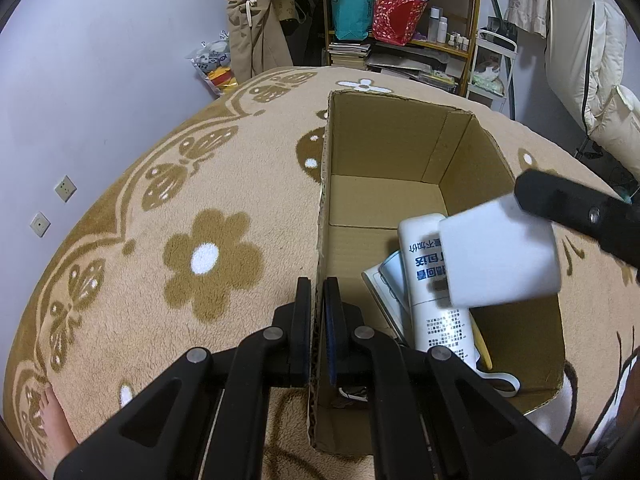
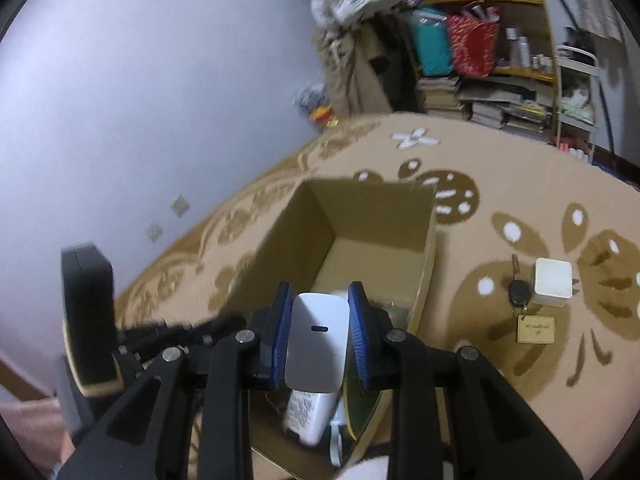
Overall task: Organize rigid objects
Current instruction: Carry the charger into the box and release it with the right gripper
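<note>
White device (image 2: 316, 346) clamped between right gripper (image 2: 318, 336) pads — over cardboard box (image 2: 372, 216).

A flowered rug (image 1: 160, 208) spreads below and ahead of the grippers, with a lilac wall (image 1: 100, 60) and two sockets (image 1: 65, 188) off to their left, a cluttered shelf (image 1: 404, 20) holding a teal bag (image 1: 352, 12) and red bag (image 1: 396, 14) far ahead, and hanging clothes (image 1: 256, 28) beside it.

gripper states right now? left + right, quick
Left gripper: closed, pinching the side wall of the brown cardboard box.
Right gripper: closed on a white rounded plastic device, held over the box.
</note>
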The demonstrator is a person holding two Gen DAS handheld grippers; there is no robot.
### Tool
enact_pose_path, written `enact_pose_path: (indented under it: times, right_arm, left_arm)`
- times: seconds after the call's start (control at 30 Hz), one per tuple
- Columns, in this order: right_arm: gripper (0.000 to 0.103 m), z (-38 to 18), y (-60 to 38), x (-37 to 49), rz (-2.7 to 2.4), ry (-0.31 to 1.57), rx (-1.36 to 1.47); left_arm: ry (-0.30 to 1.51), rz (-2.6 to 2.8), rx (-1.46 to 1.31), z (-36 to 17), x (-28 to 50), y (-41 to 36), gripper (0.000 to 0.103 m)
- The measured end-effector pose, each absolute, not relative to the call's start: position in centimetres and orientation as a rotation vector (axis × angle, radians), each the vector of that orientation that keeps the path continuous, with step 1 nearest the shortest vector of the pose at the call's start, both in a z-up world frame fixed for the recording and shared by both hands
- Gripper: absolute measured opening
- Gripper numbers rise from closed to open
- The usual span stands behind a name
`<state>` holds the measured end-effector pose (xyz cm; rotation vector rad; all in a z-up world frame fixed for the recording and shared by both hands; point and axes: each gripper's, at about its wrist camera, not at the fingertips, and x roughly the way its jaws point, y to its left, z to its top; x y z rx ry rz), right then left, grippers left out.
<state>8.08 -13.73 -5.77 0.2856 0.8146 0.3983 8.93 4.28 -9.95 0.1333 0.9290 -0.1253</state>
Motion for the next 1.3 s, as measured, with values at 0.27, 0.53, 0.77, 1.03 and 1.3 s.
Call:
enact_pose_path:
  times: [0.27, 0.53, 0.77, 1.03, 1.3]
  right_arm:
    - [0.031, -5.9, -15.0, 8.1, 0.403, 0.841, 0.295]
    - [0.05, -4.7, -17.1, 7.9, 0.359, 0.78, 0.357]
    - [0.086, -5.5, -20.2, 9.0, 0.161, 0.815, 0.357]
    - [0.103, -7.7, -23.5, 9.8, -0.041, 0.874, 0.215]
    - [0.103, -11.4, -26.2, 10.6, -0.108, 0.914, 0.257]
  left_arm:
    - [0.929, -0.127, 0.131, -9.9, 8.9, 4.3, 0.006]
    - [0.927, -0.131, 0.137, -9.9, 8.8, 4.2, 0.006]
    - [0.927, -0.129, 0.135, -9.8, 8.9, 4.3, 0.006]
    - [0.929, -0.126, 0.14, -10.0, 9.1, 4.2, 0.006]
    - [0.929, -0.126, 0.144, -10.1, 9.1, 4.3, 0.007]
